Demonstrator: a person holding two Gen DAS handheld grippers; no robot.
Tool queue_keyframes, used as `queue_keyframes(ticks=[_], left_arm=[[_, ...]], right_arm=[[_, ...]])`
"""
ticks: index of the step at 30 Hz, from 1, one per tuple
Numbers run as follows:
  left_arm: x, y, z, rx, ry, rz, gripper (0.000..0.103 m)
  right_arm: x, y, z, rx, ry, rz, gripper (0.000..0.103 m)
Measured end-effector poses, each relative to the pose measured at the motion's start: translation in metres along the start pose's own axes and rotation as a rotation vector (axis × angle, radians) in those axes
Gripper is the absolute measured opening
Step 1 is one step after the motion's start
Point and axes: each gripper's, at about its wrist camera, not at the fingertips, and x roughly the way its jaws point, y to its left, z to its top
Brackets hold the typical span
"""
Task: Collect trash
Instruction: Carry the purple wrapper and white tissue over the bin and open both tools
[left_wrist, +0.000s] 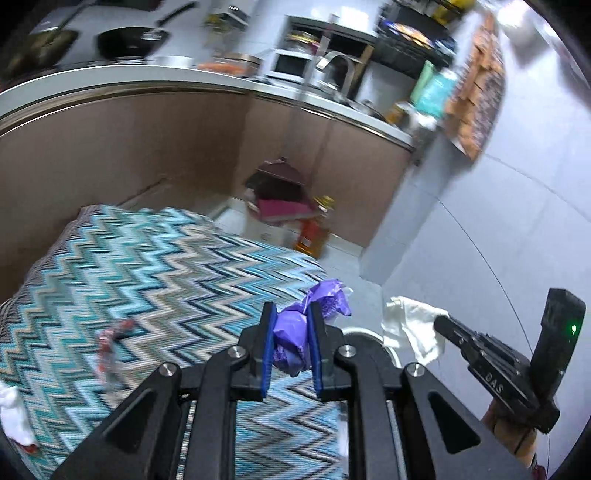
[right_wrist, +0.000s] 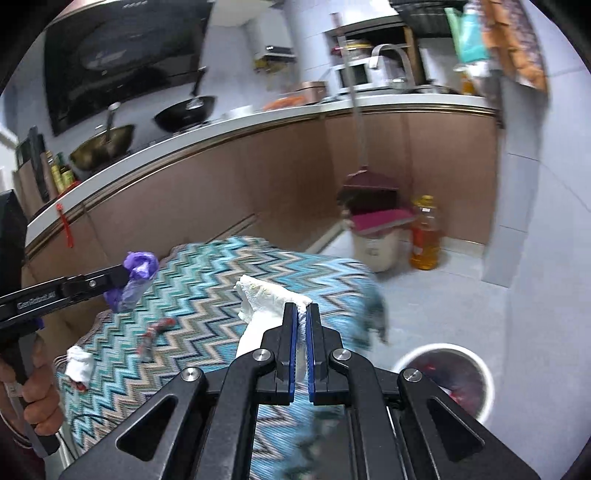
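My left tool (left_wrist: 290, 338) pinches a crumpled purple wrapper (left_wrist: 291, 347); my right tool (right_wrist: 302, 332) pinches a white paper towel (right_wrist: 264, 301). Both trash pieces hang above the zigzag-cloth table (right_wrist: 221, 273), white bin (right_wrist: 448, 380) on the floor beside it.

Bin (right_wrist: 484, 373) contents blurred, partly hidden

Woven zigzag cloth (right_wrist: 229, 280) (matt); crinkly purple plastic wrapper (left_wrist: 291, 332); soft white paper tissue (right_wrist: 266, 295).
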Motion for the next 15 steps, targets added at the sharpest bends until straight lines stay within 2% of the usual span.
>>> queue_keyframes(ticks=[7, 15], left_arm=[[0.060, -0.073, -0.020, 0.110, 0.120, -0.051, 0.015], [0.145, -0.133, -0.034, 0.174, 0.240, -0.063, 0.015]], right_arm=[[-0.009, -0.079, -0.021, 0.083, 0.019, -0.149, 0.005], [0.020, -0.147, -0.048, 0.142, 0.085, -0.265, 0.005]])
